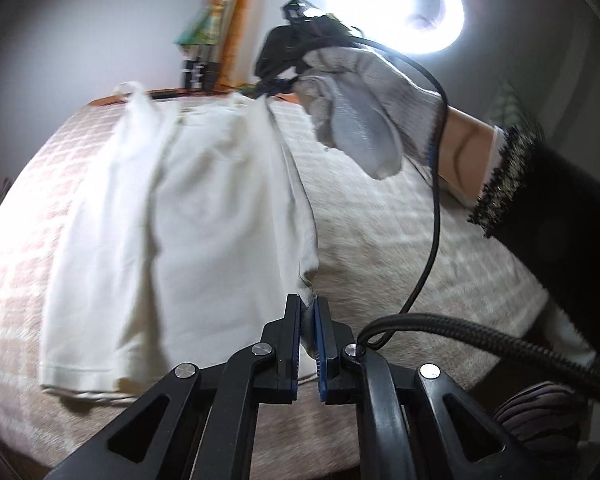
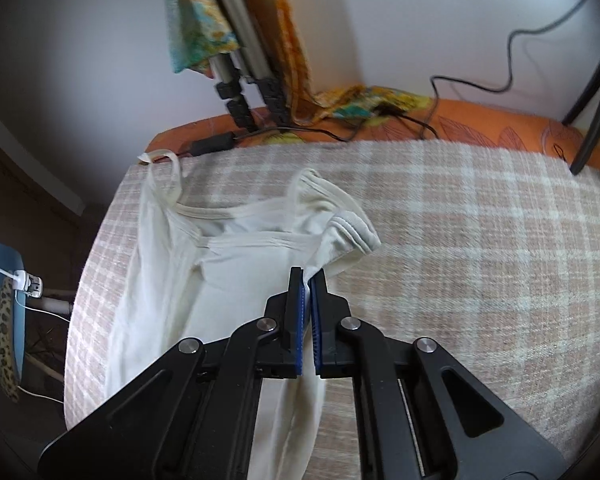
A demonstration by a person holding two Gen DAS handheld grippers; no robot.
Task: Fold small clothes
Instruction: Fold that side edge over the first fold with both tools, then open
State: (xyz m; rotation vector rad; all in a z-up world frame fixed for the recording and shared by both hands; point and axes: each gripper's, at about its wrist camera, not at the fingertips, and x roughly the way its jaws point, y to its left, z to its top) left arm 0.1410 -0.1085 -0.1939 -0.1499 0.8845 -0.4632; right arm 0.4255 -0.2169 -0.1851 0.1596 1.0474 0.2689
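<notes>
A cream sleeveless top [image 1: 188, 208] lies lengthwise on the plaid blanket [image 1: 380, 216], straps at the far end. My left gripper [image 1: 309, 304] is shut on its near right hem corner. In the left wrist view the right gripper [image 1: 276, 86], held by a gloved hand [image 1: 360, 120], pinches the far right edge of the top. In the right wrist view my right gripper [image 2: 309, 278] is shut on the top [image 2: 228, 272] at its right armhole edge, lifted slightly; the straps lie spread beyond.
The plaid blanket [image 2: 460, 240] covers an orange surface [image 2: 480, 124] with cables, a black adapter [image 2: 214, 142] and colourful cloth [image 2: 364, 102] at the back. Tripod legs [image 2: 236, 92] stand behind. A ring light [image 1: 404, 4] glares above. A blue chair [image 2: 4, 312] stands left.
</notes>
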